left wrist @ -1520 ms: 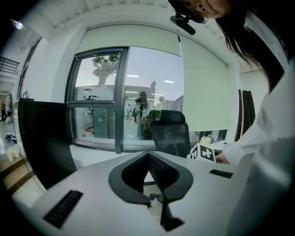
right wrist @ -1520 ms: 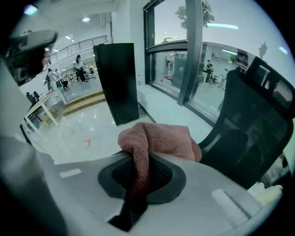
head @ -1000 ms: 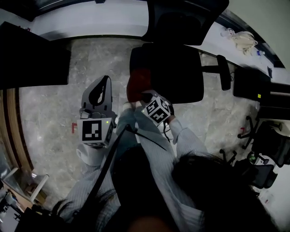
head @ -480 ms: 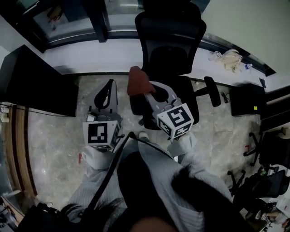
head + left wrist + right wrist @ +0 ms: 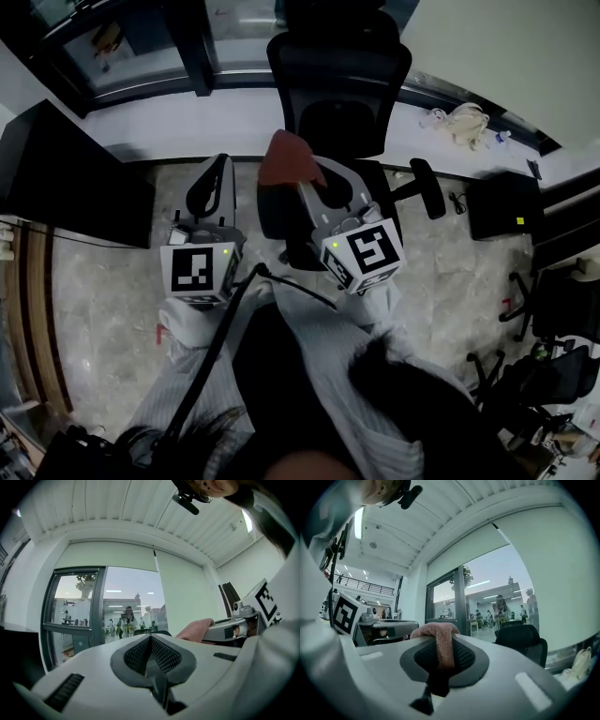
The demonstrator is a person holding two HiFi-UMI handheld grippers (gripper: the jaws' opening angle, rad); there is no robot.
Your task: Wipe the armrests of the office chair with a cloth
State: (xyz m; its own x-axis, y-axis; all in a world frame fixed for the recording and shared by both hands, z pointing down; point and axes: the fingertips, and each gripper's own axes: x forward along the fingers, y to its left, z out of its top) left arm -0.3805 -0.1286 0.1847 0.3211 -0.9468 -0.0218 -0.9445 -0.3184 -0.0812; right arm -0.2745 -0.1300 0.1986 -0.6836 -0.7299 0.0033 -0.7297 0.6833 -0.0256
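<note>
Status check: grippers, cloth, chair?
Left gripper shut, empty. Right gripper shut on reddish-pink terry cloth, held up. Visible armrest of black office chair untouched, nothing blocking it.

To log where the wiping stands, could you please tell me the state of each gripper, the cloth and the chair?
Left gripper: shut, nothing between its jaws.
Right gripper: shut on the cloth.
Cloth: pinched, bunched over the jaw tips.
Office chair: upright, nobody in it.

An office: a black swivel chair (image 5: 339,89), more wheeled chairs (image 5: 559,309) nearby, and a glass partition (image 5: 75,616) with people (image 5: 501,606) beyond.
</note>
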